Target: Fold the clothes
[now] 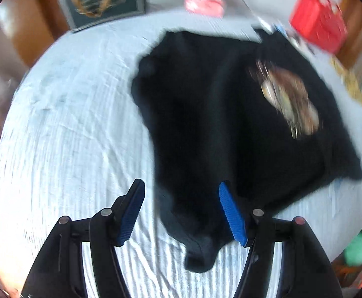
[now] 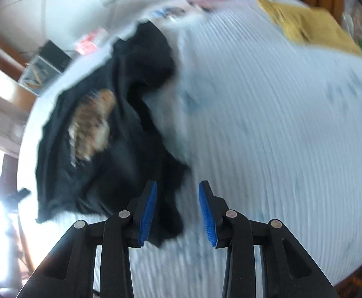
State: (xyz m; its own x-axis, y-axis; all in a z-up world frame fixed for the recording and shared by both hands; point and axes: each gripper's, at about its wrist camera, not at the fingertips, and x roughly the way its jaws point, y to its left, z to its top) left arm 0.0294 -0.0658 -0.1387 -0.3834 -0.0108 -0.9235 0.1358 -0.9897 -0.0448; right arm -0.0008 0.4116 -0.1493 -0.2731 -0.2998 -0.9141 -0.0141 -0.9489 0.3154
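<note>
A black T-shirt (image 1: 218,114) with a brown and gold print (image 1: 287,99) lies spread on a bed with a white and blue striped sheet (image 1: 69,124). My left gripper (image 1: 181,211) is open above the shirt's near corner, which lies between the blue pads (image 1: 131,213). In the right wrist view the same shirt (image 2: 121,134) lies crumpled to the left. My right gripper (image 2: 177,213) is open, and a corner of the shirt lies between its pads. The frames are blurred by motion.
A red box (image 1: 317,22) and a red and white pack (image 1: 203,3) sit at the far edge of the bed. A framed picture (image 1: 104,2) leans at the back left. A yellow-brown cardboard piece (image 2: 310,27) lies on the sheet at far right.
</note>
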